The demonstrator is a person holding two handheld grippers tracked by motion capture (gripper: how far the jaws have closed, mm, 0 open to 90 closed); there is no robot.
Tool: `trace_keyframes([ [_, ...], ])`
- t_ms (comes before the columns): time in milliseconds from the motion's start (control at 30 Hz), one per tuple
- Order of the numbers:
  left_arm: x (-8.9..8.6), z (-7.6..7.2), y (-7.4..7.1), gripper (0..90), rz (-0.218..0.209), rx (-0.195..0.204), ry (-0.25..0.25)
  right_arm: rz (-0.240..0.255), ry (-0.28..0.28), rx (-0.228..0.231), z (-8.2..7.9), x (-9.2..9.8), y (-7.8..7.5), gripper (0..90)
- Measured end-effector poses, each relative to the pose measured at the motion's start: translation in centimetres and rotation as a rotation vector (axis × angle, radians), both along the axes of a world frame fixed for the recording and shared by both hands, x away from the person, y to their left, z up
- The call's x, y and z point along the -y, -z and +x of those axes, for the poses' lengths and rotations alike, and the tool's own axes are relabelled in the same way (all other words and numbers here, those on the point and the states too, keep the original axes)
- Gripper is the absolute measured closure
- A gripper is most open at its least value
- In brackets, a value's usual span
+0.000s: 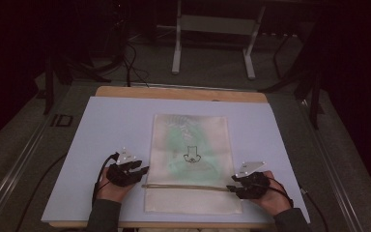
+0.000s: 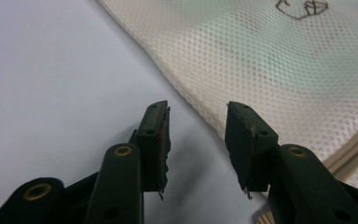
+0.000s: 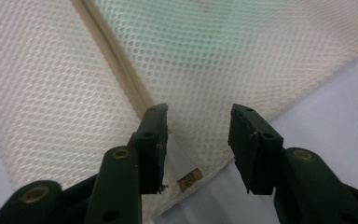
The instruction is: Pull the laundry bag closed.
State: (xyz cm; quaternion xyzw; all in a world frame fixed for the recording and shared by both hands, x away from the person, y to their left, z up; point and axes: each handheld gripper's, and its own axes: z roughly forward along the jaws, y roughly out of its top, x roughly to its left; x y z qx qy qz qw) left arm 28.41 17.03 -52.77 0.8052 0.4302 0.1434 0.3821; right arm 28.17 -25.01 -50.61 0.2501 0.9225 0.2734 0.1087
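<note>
High view: left gripper (image 1: 142,170) and right gripper (image 1: 233,189), both wide open and holding nothing, flank the zipper (image 1: 188,186) of a mesh bag (image 1: 191,145) lying flat on the mat (image 1: 101,130), something green, perhaps cloth, inside.

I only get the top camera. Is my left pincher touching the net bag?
Observer: No. The left gripper is open over the table; the net bag has its edge just ahead.
Operator: And the other pincher?
Observer: The right gripper is open too, above the bag's corner, beside the zip strip.
Operator: What's at the zip's end?
Observer: A small tan tab, near the bag's edge.
</note>
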Motion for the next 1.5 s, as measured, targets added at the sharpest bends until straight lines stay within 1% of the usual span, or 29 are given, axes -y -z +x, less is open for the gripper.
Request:
trace_keyframes([
  [167, 0.1, -0.1, 0.0, 59.2, 0.003, -0.006, 0.012, -0.038, -0.048, -0.009, 0.0, -1.1, -0.4, 58.2],
  [233, 0.1, -0.1, 0.0, 59.0, 0.003, -0.009, 0.016, -0.06, -0.066, -0.004, 0.1, -1.6, -0.6, 56.9],
  [333, 0.0, -0.3, 0.0, 58.1, 0.006, -0.009, 0.031, -0.081, -0.092, -0.001, 0.3, -2.3, -0.9, 56.1],
  [600, -0.3, -0.7, -0.3, 57.7, 0.004, -0.011, 0.033, -0.108, -0.161, -0.01, 0.4, -4.5, -1.3, 56.3],
  [667, -0.4, -0.9, -0.4, 57.7, 0.001, -0.009, 0.03, -0.11, -0.177, -0.017, 0.3, -5.2, -1.3, 56.8],
  [700, -0.4, -0.9, -0.4, 57.7, -0.003, -0.005, 0.031, -0.112, -0.194, -0.012, 0.3, -5.5, -1.4, 56.7],
  [767, -0.3, -1.0, -0.4, 57.7, -0.003, -0.003, 0.033, -0.113, -0.199, -0.013, 0.3, -5.9, -1.4, 56.7],
  [800, -0.3, -0.9, -0.4, 57.7, 0.001, -0.004, 0.034, -0.105, -0.212, -0.009, 0.3, -6.6, -1.6, 56.8],
  [900, -0.2, -0.9, -0.3, 57.8, 0.009, -0.007, 0.038, -0.098, -0.23, -0.008, 0.3, -7.5, -1.8, 56.9],
  [1100, -0.2, -0.8, -0.3, 59.0, 0.006, -0.004, 0.042, -0.087, -0.276, 0.004, 0.5, -9.5, -2.0, 59.4],
  [1367, 0.2, -0.6, -0.2, 59.6, 0.013, -0.006, 0.058, -0.104, -0.334, 0.01, 0.7, -12.2, -2.3, 60.8],
  [1500, 0.2, -0.4, -0.2, 59.7, 0.009, -0.007, 0.063, -0.096, -0.36, 0.016, 0.8, -13.5, -2.5, 61.7],
])
